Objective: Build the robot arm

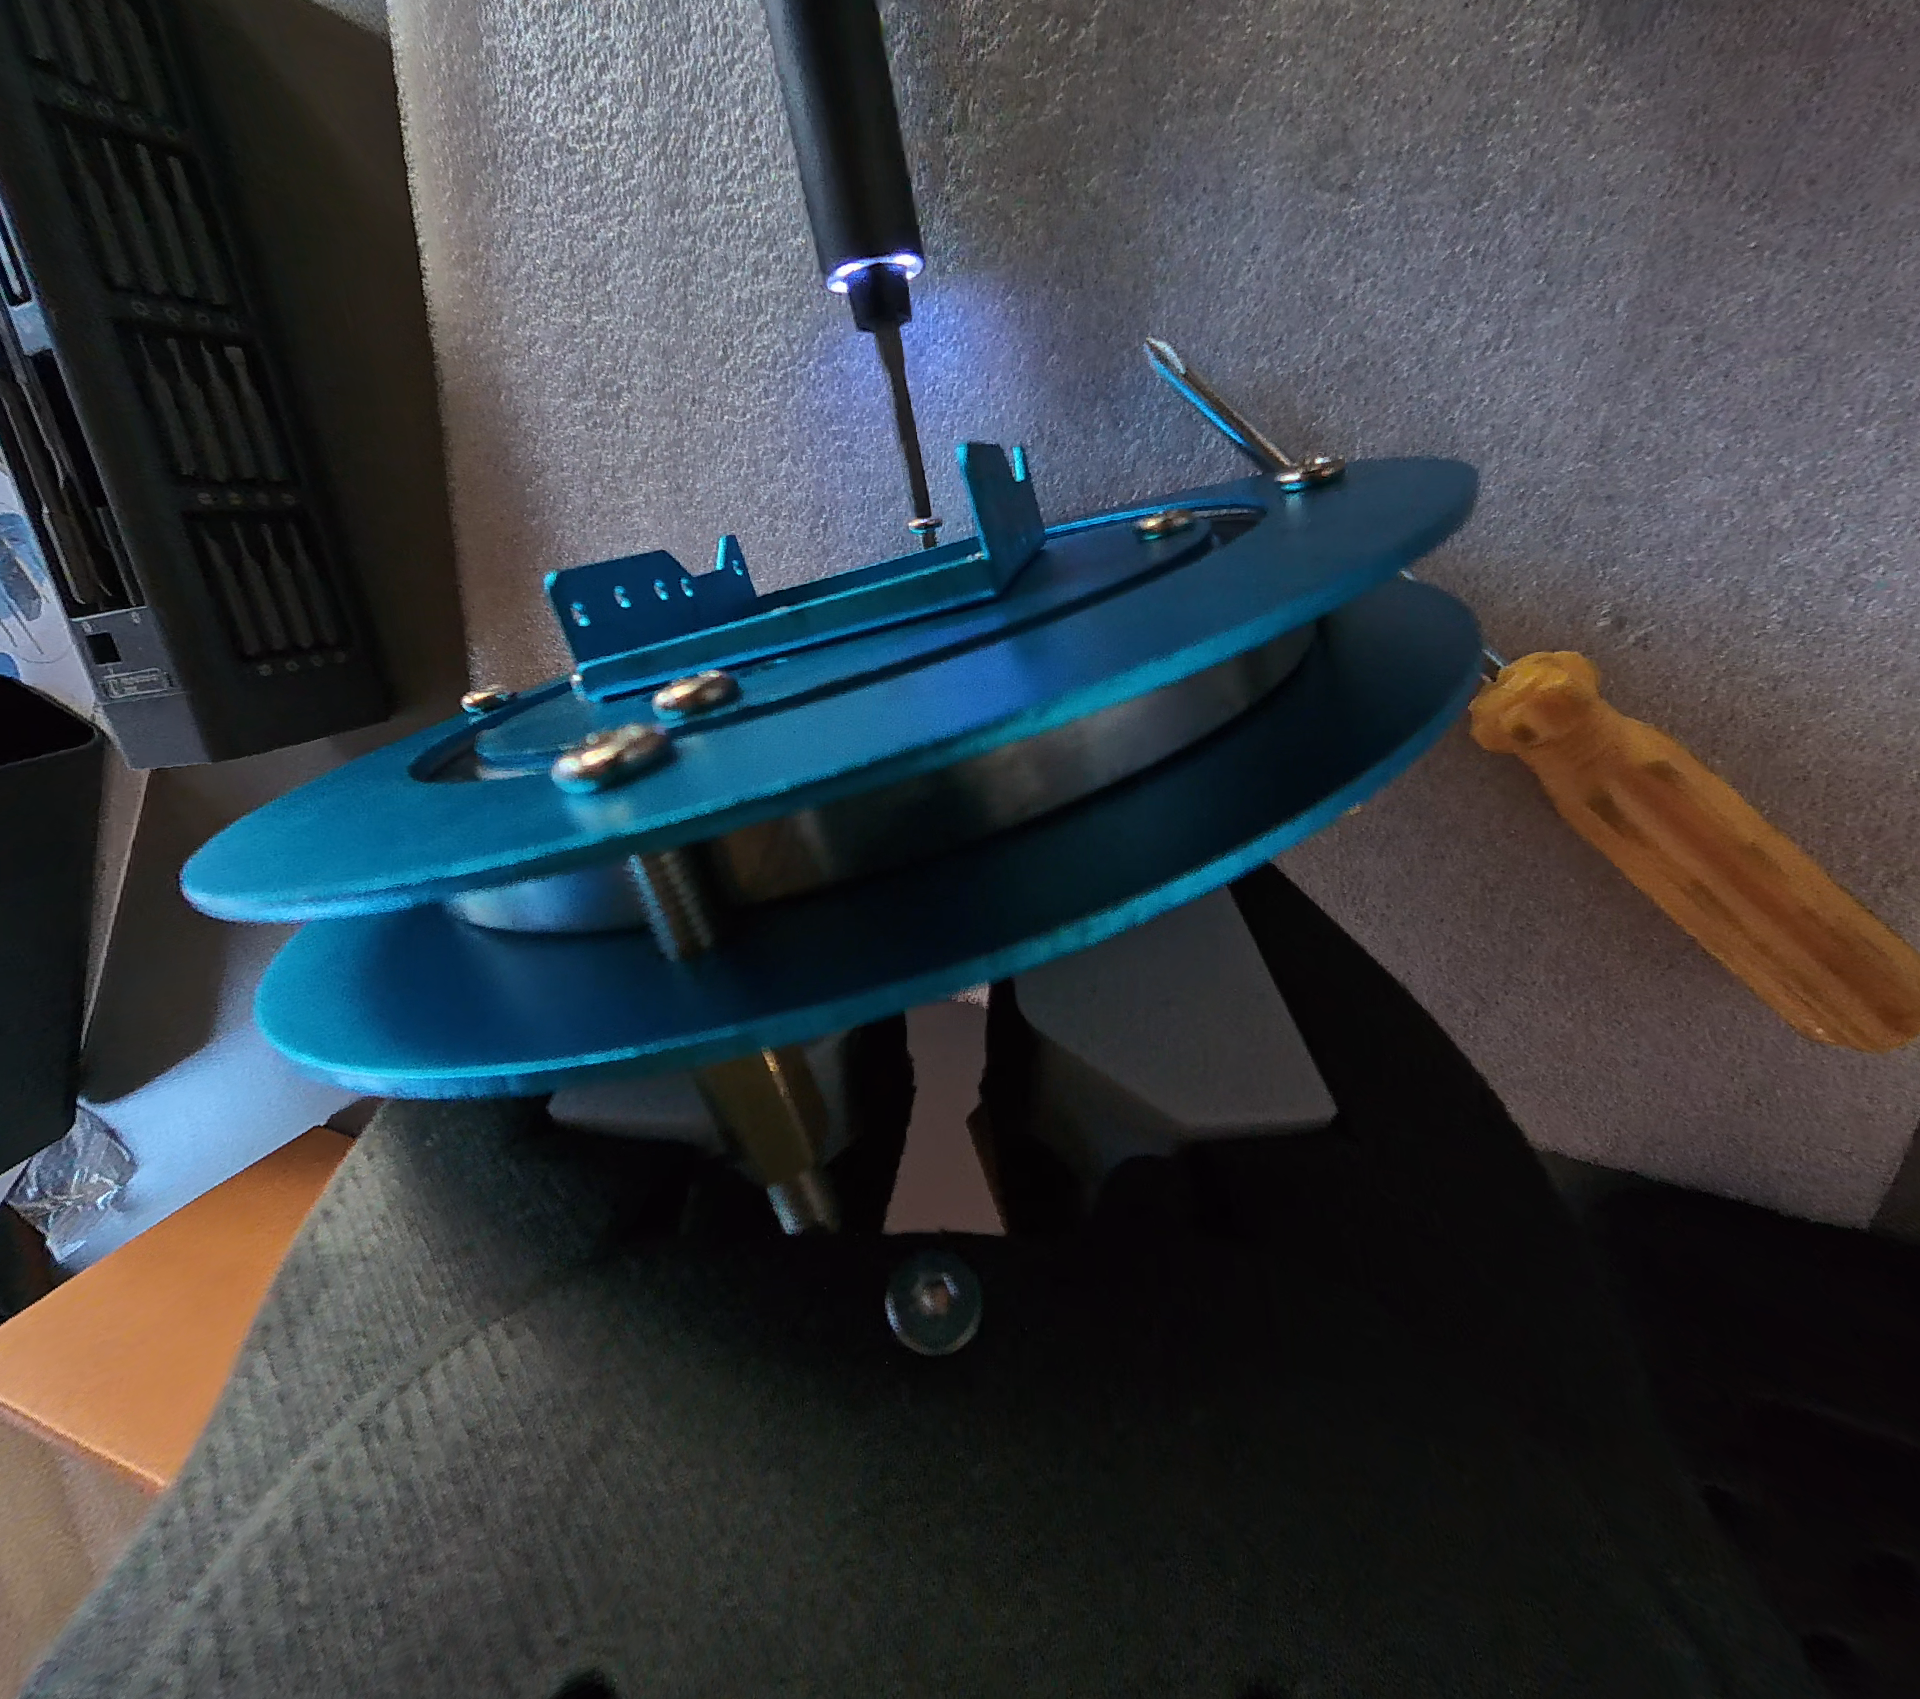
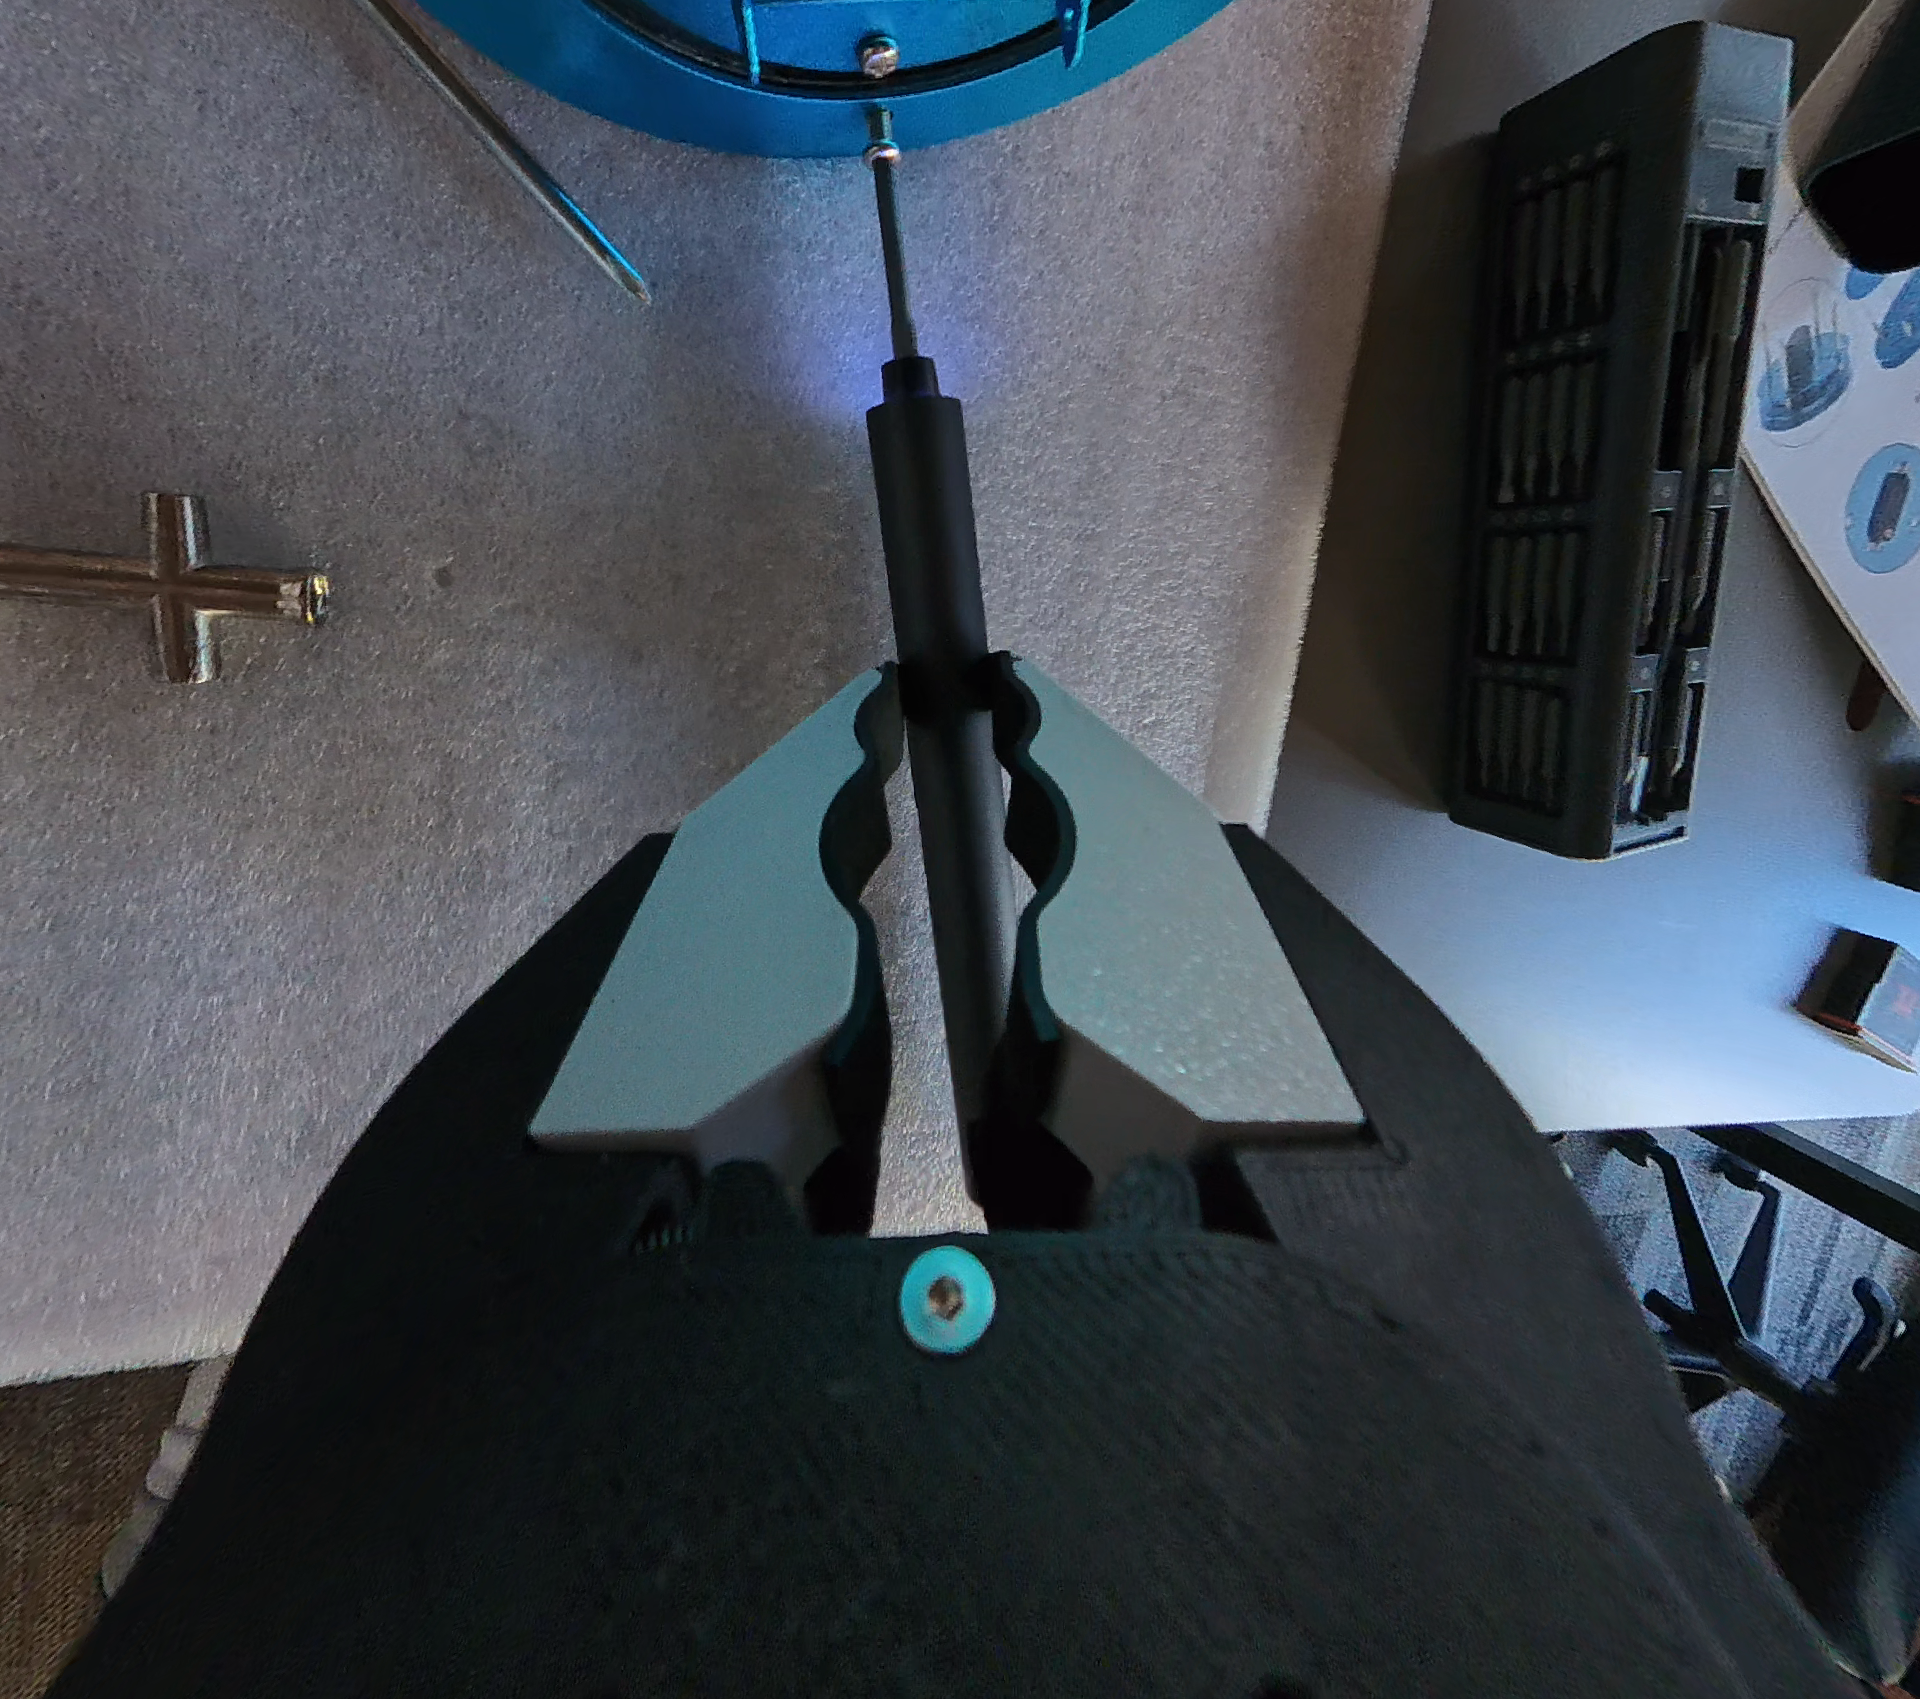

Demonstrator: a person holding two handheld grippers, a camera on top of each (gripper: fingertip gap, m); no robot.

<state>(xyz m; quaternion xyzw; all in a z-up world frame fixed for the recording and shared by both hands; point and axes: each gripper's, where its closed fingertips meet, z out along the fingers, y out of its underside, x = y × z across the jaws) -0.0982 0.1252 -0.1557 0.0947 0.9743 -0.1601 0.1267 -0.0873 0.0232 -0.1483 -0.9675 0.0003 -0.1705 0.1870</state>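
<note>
My left gripper (image 1: 940,1078) is shut on the near edge of a blue double-disc assembly (image 1: 852,745) and holds it tilted above the grey foam mat (image 1: 1351,195). Its fingertips are mostly hidden under the lower disc. A blue bracket (image 1: 790,600) and several silver screws sit on the top disc. My right gripper (image 2: 940,683) is shut on a black lit electric screwdriver (image 2: 925,527), also seen in the left wrist view (image 1: 842,111). The bit rests on a small screw (image 2: 881,145) at the top disc's (image 2: 582,39) rim, which shows in the left wrist view too (image 1: 923,523).
A yellow-handled screwdriver (image 1: 1683,849) lies on the mat, its shaft (image 2: 416,49) running under the discs. A metal cross wrench (image 2: 177,584) lies on the mat (image 2: 520,818). A black bit case (image 2: 1610,444) stands beside the mat on the white table (image 2: 1558,974), near a printed sheet (image 2: 1849,454). Tip to tip, the grippers are about 11 centimetres apart.
</note>
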